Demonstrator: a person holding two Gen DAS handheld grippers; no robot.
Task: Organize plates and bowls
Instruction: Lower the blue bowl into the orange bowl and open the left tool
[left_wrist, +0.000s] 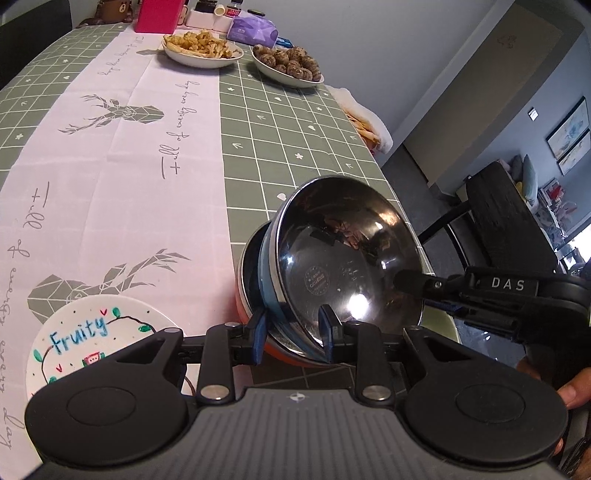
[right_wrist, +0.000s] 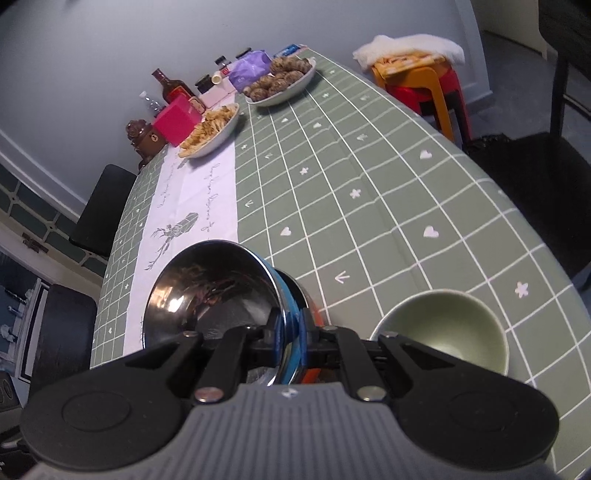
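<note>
L claw (left_wrist: 295, 334) is clamped over the near rims of two nested bowls: the steel bowl w/ blue band (left_wrist: 343, 258) sits tilted inside an orange bowl (left_wrist: 255, 317), and both blue pads straddle the stacked rims, so it reads as grasping the pair. R claw (right_wrist: 291, 347) is clenched nearly all the way on the same steel bowl's rim at the other side; in the left wrist view its black finger reaches onto the rim from the right. A person's fingers (left_wrist: 574, 391) show at the lower right edge behind that tool.

Where things are: the steel+orange stack is tipped up at the near edge of the surface (right_wrist: 369, 177), on the green grid cloth; can't tell if the orange bowl's base touches down. Green bowl (right_wrist: 448, 325) stands empty just right of the stack, not nested. "Fruity" plate (left_wrist: 92, 332) lies flat left of the stack on the white runner, apart from the bowls.

Progress, my read: approx mid-task. Done: two bowls nested. Left: seat the steel bowl level, add or pair the green bowl, deal w/ the plate. Fries plate (left_wrist: 201, 50) and the dish of brown balls (left_wrist: 288, 62) at the far end hold food, prob not part of the tidy.
</note>
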